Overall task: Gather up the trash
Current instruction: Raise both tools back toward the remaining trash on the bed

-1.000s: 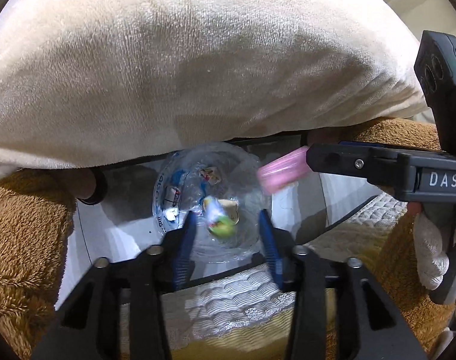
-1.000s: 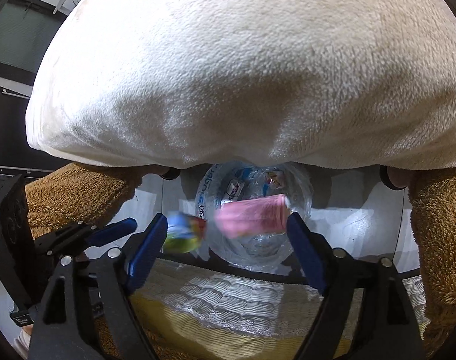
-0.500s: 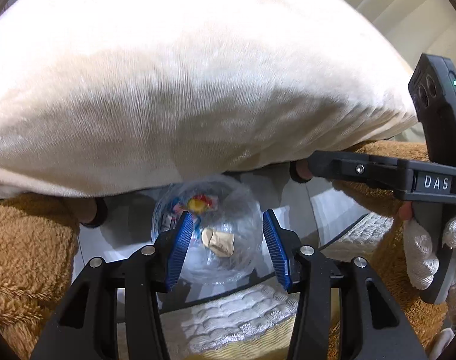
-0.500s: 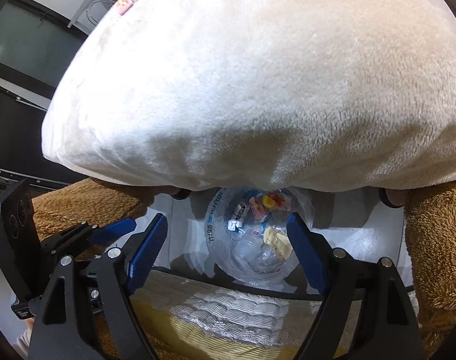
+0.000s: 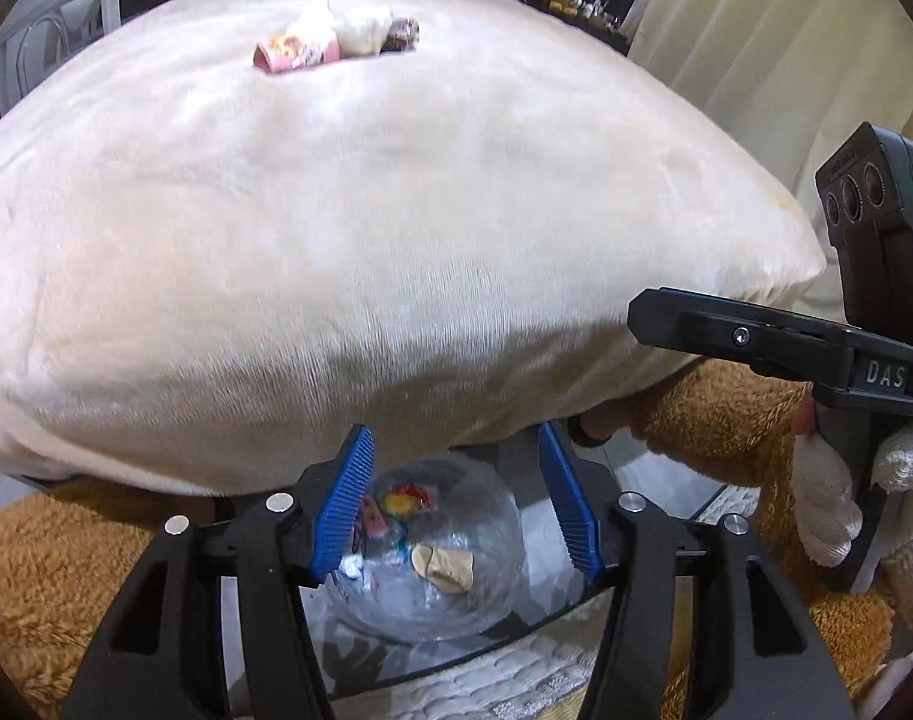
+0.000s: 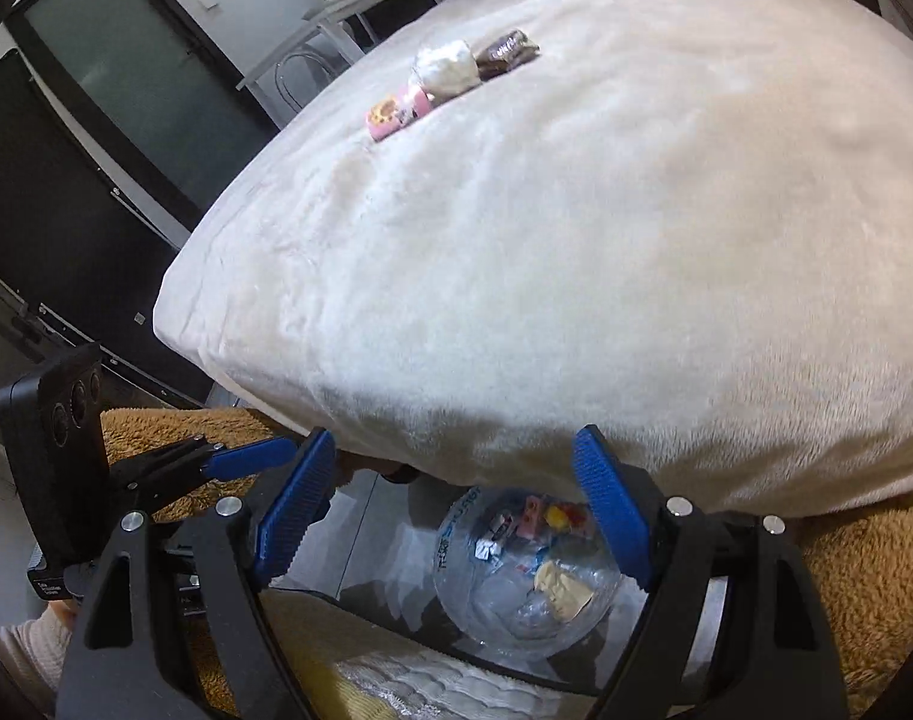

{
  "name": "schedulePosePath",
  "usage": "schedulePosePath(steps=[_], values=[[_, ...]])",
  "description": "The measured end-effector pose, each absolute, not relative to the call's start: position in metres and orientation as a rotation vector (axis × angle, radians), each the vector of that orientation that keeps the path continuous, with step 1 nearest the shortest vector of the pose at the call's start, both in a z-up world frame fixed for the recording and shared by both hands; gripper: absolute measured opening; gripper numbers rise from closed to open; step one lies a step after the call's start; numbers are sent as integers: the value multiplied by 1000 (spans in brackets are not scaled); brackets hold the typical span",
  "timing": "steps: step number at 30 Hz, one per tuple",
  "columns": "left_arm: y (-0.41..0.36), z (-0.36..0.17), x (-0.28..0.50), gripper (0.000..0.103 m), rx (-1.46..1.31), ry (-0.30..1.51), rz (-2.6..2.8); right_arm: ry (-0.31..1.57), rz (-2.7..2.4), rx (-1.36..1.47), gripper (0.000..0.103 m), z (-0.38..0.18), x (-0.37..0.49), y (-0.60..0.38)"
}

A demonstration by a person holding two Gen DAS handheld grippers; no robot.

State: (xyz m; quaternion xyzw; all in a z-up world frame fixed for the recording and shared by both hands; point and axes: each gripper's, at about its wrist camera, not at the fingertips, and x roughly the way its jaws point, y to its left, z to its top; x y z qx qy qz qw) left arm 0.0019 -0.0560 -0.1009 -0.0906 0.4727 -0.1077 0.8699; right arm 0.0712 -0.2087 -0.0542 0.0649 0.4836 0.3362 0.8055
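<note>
Right wrist view: both empty grippers, left [image 5: 456, 498] and right [image 6: 456, 516], jaws spread, faced wrappers [image 6: 450, 78] apparently beyond the pillow's [image 6: 576, 270] crest.

The cream cushion [image 5: 396, 228] hides the far rim of the trash bin [image 5: 492, 588].

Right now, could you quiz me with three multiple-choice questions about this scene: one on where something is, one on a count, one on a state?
1. Where is the clear plastic trash bag?
A. on the cushion
B. below the cream plush cushion's front edge
C. in a gripper

2. How many scraps lie on the cushion top?
A. one
B. three
C. six

3. The right gripper is:
A. open, empty
B. shut on a wrapper
C. shut on the bag

Answers: B, the bag shows under the edge; B, pink wrapper, white wad, brown wrapper; A, nothing between its blue pads.
</note>
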Motion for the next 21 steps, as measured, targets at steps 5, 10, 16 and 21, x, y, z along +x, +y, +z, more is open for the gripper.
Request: schedulePosePath(steps=[5, 10, 16, 21], values=[[-45, -80, 11, 56, -181, 935, -230, 968, 711, 90, 81, -35, 86, -207], [-24, -53, 27, 56, -178, 870, -185, 930, 714, 51, 81, -16, 114, -204], [1, -31, 53, 61, -179, 824, -134, 907, 732, 43, 81, -2, 154, -186], [22, -19, 73, 62, -191, 791, -117, 876, 733, 13, 81, 4, 188, -165]])
